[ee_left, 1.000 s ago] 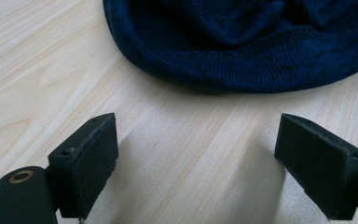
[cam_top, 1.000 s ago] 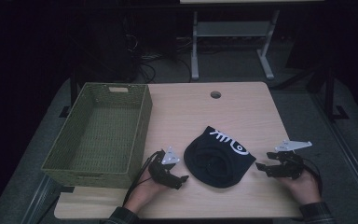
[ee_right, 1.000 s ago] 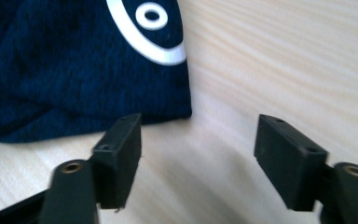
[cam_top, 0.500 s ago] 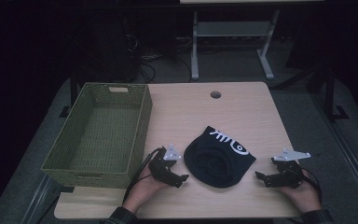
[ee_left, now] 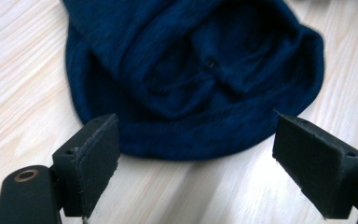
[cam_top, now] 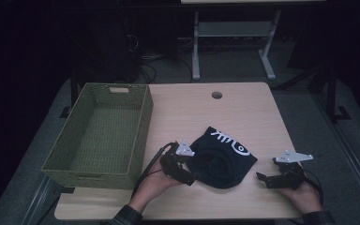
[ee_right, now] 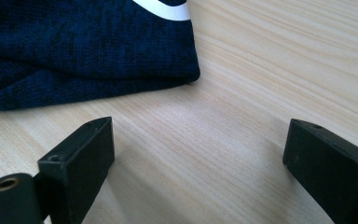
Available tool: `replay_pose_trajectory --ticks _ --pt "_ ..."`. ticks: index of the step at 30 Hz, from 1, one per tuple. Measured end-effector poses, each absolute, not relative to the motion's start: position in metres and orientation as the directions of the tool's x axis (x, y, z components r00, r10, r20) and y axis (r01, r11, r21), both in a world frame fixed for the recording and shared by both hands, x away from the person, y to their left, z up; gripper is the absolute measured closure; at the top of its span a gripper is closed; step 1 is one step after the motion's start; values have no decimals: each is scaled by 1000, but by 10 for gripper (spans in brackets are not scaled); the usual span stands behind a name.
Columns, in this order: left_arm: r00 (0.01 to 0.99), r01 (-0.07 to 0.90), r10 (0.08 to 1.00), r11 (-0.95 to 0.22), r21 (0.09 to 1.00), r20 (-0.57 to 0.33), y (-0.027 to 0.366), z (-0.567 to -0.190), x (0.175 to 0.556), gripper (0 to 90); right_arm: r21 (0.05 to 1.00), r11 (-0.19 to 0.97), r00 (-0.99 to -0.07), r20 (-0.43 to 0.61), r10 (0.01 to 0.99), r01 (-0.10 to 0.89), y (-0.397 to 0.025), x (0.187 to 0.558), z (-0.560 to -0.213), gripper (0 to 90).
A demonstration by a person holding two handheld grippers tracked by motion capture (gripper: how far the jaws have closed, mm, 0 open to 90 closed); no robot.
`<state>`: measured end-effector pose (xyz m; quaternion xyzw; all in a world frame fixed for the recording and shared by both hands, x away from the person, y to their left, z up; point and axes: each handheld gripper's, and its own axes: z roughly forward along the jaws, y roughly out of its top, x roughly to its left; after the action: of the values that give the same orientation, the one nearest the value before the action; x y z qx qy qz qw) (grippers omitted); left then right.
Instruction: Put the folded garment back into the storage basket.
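A dark navy knit beanie with a white printed design lies crumpled on the wooden table, near its front edge. My left gripper is open at the hat's left rim; in the left gripper view the rounded rim of the beanie lies just ahead of the spread jaws. My right gripper is open on the table a short way right of the hat. In the right gripper view a corner of the beanie lies ahead and to the left, with bare wood between the jaws.
A green woven basket stands empty at the table's left side. A round cable hole sits near the far edge. Beyond the table are a metal desk frame and cables on a dark floor.
My right gripper has come down and slightly left, nearer the table's front edge. My left gripper has shifted a little toward the hat's rim. The beanie has not moved.
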<state>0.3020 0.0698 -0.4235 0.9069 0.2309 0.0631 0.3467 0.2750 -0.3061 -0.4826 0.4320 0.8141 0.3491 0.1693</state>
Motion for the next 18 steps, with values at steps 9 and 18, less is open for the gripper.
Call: replay_pose_trajectory --ticks 9,18 --pt "903 357 427 -682 638 -50 45 -420 307 158 715 383 -570 25 821 585 -306 275 -483 85" --pt "910 365 408 -700 613 -76 24 -429 315 171 715 383 -570 26 821 585 -306 275 -483 85"
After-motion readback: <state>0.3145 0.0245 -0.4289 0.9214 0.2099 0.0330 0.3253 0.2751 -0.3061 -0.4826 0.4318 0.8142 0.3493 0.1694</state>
